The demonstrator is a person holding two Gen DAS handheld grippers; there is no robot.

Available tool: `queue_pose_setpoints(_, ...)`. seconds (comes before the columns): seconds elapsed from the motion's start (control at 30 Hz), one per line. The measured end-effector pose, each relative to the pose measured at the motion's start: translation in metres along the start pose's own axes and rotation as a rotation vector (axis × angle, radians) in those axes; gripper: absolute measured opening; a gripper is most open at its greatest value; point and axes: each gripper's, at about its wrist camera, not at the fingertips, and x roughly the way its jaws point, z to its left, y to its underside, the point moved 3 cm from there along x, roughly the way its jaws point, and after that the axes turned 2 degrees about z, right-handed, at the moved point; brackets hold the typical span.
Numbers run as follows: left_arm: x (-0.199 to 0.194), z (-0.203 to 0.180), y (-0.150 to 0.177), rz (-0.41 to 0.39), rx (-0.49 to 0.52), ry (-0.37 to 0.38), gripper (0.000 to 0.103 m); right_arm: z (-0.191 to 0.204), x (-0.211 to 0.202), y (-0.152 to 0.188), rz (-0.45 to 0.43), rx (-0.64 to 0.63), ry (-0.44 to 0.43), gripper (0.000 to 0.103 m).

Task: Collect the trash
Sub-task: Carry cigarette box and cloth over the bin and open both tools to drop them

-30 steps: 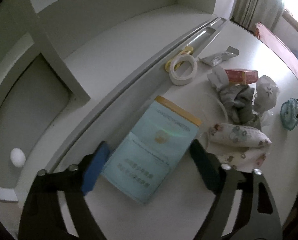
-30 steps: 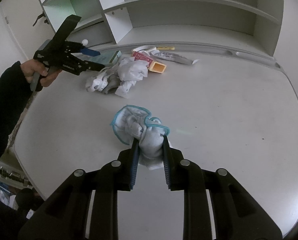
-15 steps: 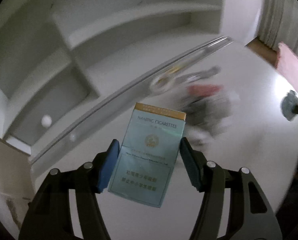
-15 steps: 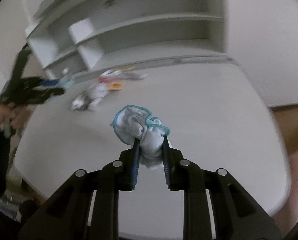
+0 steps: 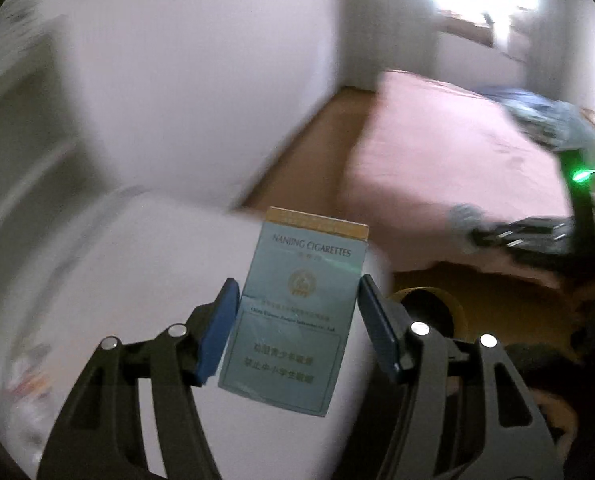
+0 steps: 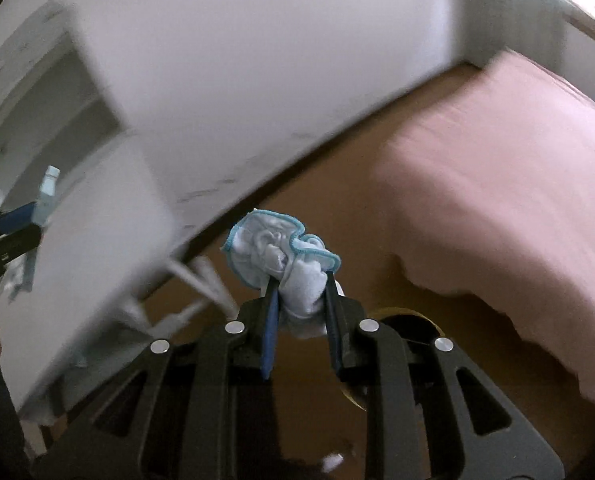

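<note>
Both grippers have swung away from the white worktop [image 5: 97, 280] since the earlier frames and now face a wooden floor [image 6: 337, 208] and a bed under a pink sheet [image 6: 497, 200]; the background is smeared by motion.

The left gripper [image 5: 297, 320] is closed onto a flat pale-blue cardboard cigarette packet with a gold top band [image 5: 301, 304], its blue pads pressing the packet's two long edges. The packet stands upright between the fingers, printed face to the camera, lifted clear of the worktop edge behind it.

The right gripper [image 6: 299, 300] is closed tight on a crumpled white cloth with teal stitched edging [image 6: 285, 256], soft and bunched; the wad sits between the blue pads and bulges out above the fingertips, held in the air over the floor.

Just behind the fingers in both wrist views shows a round dark opening with a yellowish rim [image 6: 405, 316], low near the floor; its contents cannot be made out.
</note>
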Motion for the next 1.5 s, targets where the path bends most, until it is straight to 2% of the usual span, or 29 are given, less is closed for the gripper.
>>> queue_pose_setpoints(0.13, 0.065, -0.082, -0.012, 0.029, 0.08, 0.122, 0.06, -0.069, 0.009, 0.025, 0.039, 0.123, 0.071, 0.02)
queue_pose_setpoints(0.23, 0.116, -0.114, -0.006, 0.068, 0.099, 0.175, 0.06, -0.107, 0.031, 0.042, 0.091, 0.2, 0.095, 0.02)
queue_pose_setpoints(0.37, 0.185, -0.143, 0.013, 0.142, 0.134, 0.203, 0.06, -0.144, 0.073, 0.064, 0.179, 0.277, 0.115, 0.02)
queue_pose_setpoints(0.43, 0.22, -0.136, 0.008, 0.176, 0.137, 0.205, 0.06, -0.151, 0.091, 0.074, 0.217, 0.302, 0.117, 0.02)
queue_pose_setpoints(0.6, 0.263, -0.14, 0.014, 0.241, 0.113, 0.208, 0.06, -0.155, 0.118, 0.087, 0.283, 0.314, 0.109, 0.02)
queue_pose_setpoints(0.83, 0.282, -0.141, 0.016, 0.272, 0.085, 0.213, 0.06, -0.163, 0.119, 0.085, 0.293, 0.321, 0.098, 0.023)
queue_pose_setpoints(0.97, 0.275, -0.14, 0.017, 0.278, 0.078, 0.211, 0.06, -0.163, 0.118, 0.086, 0.277, 0.334, 0.088, 0.052)
queue_pose_setpoints(1.2, 0.279, -0.146, 0.016, 0.292, 0.072, 0.214, 0.06, -0.166, 0.114, 0.085, 0.261, 0.343, 0.073, 0.053)
queue_pose_setpoints(1.43, 0.284, -0.159, 0.012, 0.307, 0.096, 0.268, 0.06, -0.174, 0.098, 0.083, 0.221, 0.378, 0.088, 0.058)
queue_pose_setpoints(1.5, 0.286, -0.167, 0.009, 0.312, 0.113, 0.277, 0.068, -0.176, 0.092, 0.083, 0.206, 0.39, 0.094, 0.059)
